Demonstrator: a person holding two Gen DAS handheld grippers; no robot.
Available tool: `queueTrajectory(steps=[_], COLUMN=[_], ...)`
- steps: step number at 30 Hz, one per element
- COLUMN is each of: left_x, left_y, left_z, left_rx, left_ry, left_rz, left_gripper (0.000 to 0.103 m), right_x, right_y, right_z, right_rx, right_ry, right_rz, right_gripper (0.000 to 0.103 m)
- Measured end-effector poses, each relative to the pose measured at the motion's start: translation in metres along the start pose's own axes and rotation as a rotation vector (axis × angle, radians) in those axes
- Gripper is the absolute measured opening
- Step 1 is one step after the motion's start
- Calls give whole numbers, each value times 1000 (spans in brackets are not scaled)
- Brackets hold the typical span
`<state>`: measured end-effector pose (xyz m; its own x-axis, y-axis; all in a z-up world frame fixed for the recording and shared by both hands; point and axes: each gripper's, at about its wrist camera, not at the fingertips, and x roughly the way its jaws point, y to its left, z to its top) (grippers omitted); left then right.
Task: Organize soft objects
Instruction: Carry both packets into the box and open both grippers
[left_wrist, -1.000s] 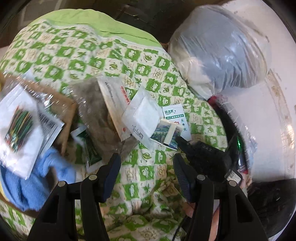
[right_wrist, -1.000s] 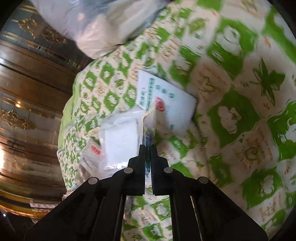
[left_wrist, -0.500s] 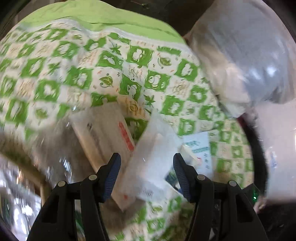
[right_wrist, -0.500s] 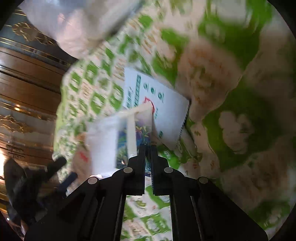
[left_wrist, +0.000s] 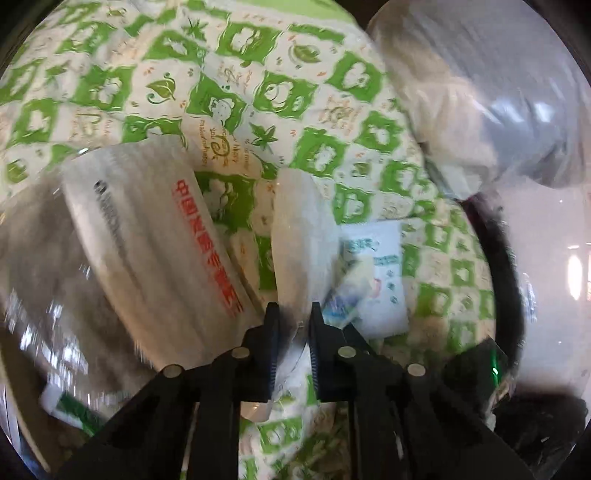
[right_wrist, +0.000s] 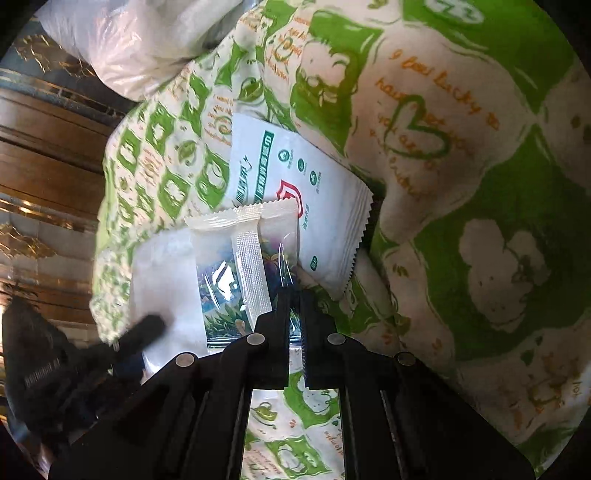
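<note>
Several soft packets lie on a green-and-white patterned quilt (left_wrist: 236, 96). My left gripper (left_wrist: 293, 314) is shut on the near end of a white translucent pouch (left_wrist: 299, 229). Left of it lies a white packet with red lettering (left_wrist: 155, 236); to the right is a white sachet with green print (left_wrist: 384, 273). My right gripper (right_wrist: 294, 295) is shut on the edge of a clear wrapper with a floral print and a white seam (right_wrist: 247, 266). Behind it lies the white sachet with green print (right_wrist: 295, 192). The left gripper's body (right_wrist: 74, 369) shows at the lower left of the right wrist view.
A large clear plastic bag of grey and white fabric (left_wrist: 480, 92) sits at the quilt's far right edge and also shows in the right wrist view (right_wrist: 140, 40). A dark curved object (left_wrist: 498, 258) borders the quilt on the right. Wood panelling (right_wrist: 44, 155) stands behind.
My left gripper moved forward over the packets and closed from wide open onto the white pouch. My right gripper stayed shut on the clear wrapper, which tipped from edge-on to flat.
</note>
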<state>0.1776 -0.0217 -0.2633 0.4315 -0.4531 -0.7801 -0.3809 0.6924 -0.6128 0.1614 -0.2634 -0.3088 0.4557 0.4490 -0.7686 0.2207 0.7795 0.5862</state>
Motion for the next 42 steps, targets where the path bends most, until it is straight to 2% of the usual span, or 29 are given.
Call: queueTrajectory(steps=[4, 6, 7, 8, 10, 13, 17, 21, 24, 26, 29, 32, 35, 39, 42], left_x=[-41, -58, -66, -73, -93, -129, -197, -265, -303, -314, -315, -307, -293, -276, -270], left_y=[11, 19, 26, 33, 43, 52, 78, 129, 169, 194, 226, 242, 258, 274, 280], left_z=[-13, -25, -33, -44, -71, -111, -153, -172, -177, -176, -167, -151, -133, -122, -117], left_rx=[-50, -58, -65, -79, -87, -79, -93, -171, -210, -260, -312, -324, -338, -336, -360], left_ry=[-65, -85, -79, -58, -77, -101, -217, -350, -434, -467, -480, -489, -477, -474, -488], left_rz=[-78, -100, -138, -188, -241, -294, -377, -410, -384, -344, -359, -279, -236, -126, -118], left_gripper=[9, 9, 9, 9, 9, 9, 9, 9, 9, 9, 9, 9, 9, 11, 15], right_x=[-23, -39, -45, -50, -55, -54, -63, -92, -110, -112, -100, -66, -30, 9, 23], right_y=[2, 11, 16, 24, 34, 34, 31, 66, 113, 148, 198, 239, 246, 242, 239], right_z=[0, -4, -6, -10, -17, -21, -27, -50, -77, -99, -134, -168, -192, -216, -215], right_rx=[-9, -41, -64, -105, -154, -137, -115, -168, -261, -321, -398, -442, -443, -520, -507], right_ry=[-65, -114, -128, -144, -159, -123, -119, -131, -87, -31, 77, 191, 283, 275, 284], right_rz=[108, 172, 193, 172, 127, 141, 172, 303, 416, 488, 566, 589, 562, 360, 315], right_gripper=[3, 3, 2, 2, 2, 2, 2, 2, 2, 2, 2, 2, 2, 2, 2])
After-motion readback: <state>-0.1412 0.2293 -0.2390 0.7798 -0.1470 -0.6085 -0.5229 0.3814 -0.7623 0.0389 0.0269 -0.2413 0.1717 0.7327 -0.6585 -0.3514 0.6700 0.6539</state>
